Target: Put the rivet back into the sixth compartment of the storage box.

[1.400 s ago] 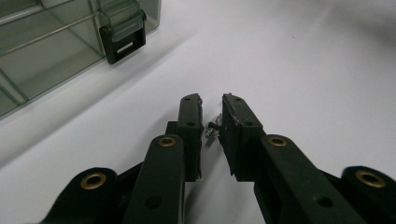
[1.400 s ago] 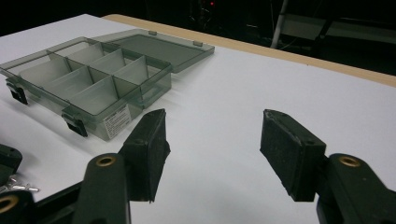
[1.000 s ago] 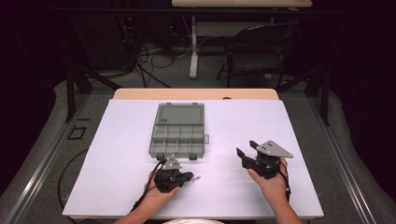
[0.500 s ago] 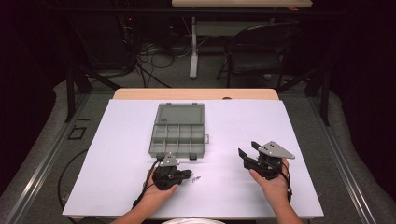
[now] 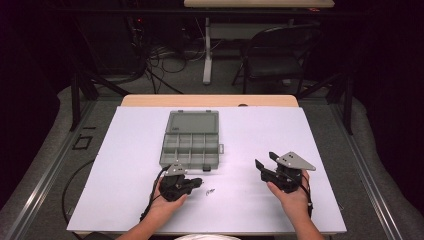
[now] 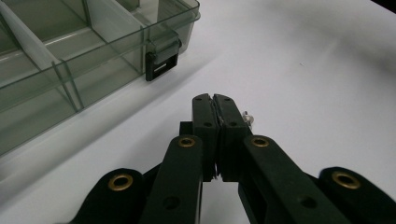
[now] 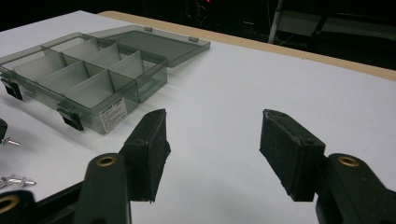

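Left gripper: I see my left gripper (image 5: 196, 182) low over the white table (image 5: 125, 150), just in front of the organizer box, its tip turned to the right in the high view.
Left gripper state: clenched. In the left gripper view the two black pads meet face to face, and a small silver screw (image 6: 248, 119) pokes out at their right edge, so I read it as pinched on that screw.
Held screw, place: at the tip of the left gripper (image 6: 215, 112), a little above the table, near the front right latch (image 6: 160, 66) of the box.
Loose screws: a small cluster (image 5: 210, 191) lies on the table just right of the left gripper; from the right gripper view I catch a few of them (image 7: 16, 180) at the lower left edge.
Organizer box: the clear grey box (image 5: 191, 150) sits mid-table with its lid (image 5: 192, 122) folded flat behind it. Its dividers mark off several compartments; those I can see into look bare.
Right gripper: my right gripper (image 5: 264, 163) is held over the table's right part, well apart from the box and the screws.
Right gripper state: released. In the right gripper view (image 7: 212, 151) the jaws stand wide with bare white table between them, touching nothing.
Hands: both of my hands come in from the near edge, the left hand (image 5: 165, 200) wrapped round its gripper, the right hand (image 5: 290, 197) likewise.
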